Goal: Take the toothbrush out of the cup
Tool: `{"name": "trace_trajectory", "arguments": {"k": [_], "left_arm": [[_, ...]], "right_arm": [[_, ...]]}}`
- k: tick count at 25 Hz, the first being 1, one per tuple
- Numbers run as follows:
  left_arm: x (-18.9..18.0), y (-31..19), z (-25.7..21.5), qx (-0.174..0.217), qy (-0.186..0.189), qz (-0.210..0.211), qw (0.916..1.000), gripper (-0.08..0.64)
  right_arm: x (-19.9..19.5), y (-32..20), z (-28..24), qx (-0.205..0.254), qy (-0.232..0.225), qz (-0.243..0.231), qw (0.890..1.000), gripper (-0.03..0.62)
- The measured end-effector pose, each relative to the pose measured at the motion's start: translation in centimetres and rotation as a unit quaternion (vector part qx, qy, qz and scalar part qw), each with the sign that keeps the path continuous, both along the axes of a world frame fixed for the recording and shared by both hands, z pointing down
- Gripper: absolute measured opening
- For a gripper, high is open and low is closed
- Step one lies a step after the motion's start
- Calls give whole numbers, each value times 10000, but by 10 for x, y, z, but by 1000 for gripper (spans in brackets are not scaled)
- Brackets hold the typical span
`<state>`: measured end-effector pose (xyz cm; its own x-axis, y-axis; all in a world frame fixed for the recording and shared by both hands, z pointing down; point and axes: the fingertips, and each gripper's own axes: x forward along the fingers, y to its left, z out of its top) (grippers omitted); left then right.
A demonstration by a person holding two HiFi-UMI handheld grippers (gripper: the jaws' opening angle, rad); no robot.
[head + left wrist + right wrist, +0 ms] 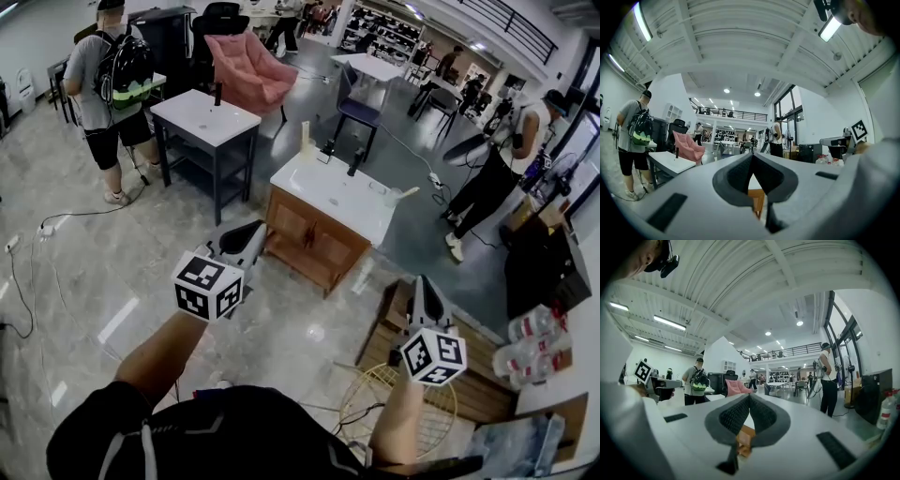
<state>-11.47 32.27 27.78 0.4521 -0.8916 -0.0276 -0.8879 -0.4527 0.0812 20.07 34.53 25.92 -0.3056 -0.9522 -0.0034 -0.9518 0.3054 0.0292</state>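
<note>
Nearest you in the head view, your forearms carry the two tools low in the frame. Each has a cube of black-and-white square markers and smooth grey wedge-shaped jaws. The left gripper (251, 232) and the right gripper (423, 284) both have their jaws pressed together with nothing between them. Only the gripper views show the ribbed dark pads (736, 176) meeting at a point, and a strip of white top and orange-brown wood through the notch below. A round pale wire basket (359, 398) lies by your right arm on the glossy marbled floor (103, 272). Mid-frame stands a wooden vanity cabinet (309, 242) with a flat white basin top (323, 187), well apart from both grippers. Two pale upright pieces stand on it, one at the back edge (305, 139) and one at the right edge (401, 195). Whether either is the cup with the toothbrush is too small to tell. Beyond, at upper left, are a white table on a dark frame (202, 117) and a padded pink chair (248, 70).
</note>
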Motion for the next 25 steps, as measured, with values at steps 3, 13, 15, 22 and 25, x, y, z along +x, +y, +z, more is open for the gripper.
{"name": "trace_trajectory", "arguments": {"k": [3,13,15,22,25], "left_arm": [[-12,-4,0,21,12,45,10000,3],[-62,-21,6,40,54,210,9998,3],[-68,-26,7,47,53,242,9997,3],[-85,-50,17,13,50,170,9998,3],[-90,-65,20,12,-22,62,10000,3]], "right_arm": [[-14,-6,1,-10,85,17,10000,6],[-70,-22,6,-14,160,77,9998,6],[-78,-27,7,-29,189,71,9998,6],[-91,-61,11,2,170,6,9999,6],[-91,-86,14,32,83,-50,9999,6]]}}
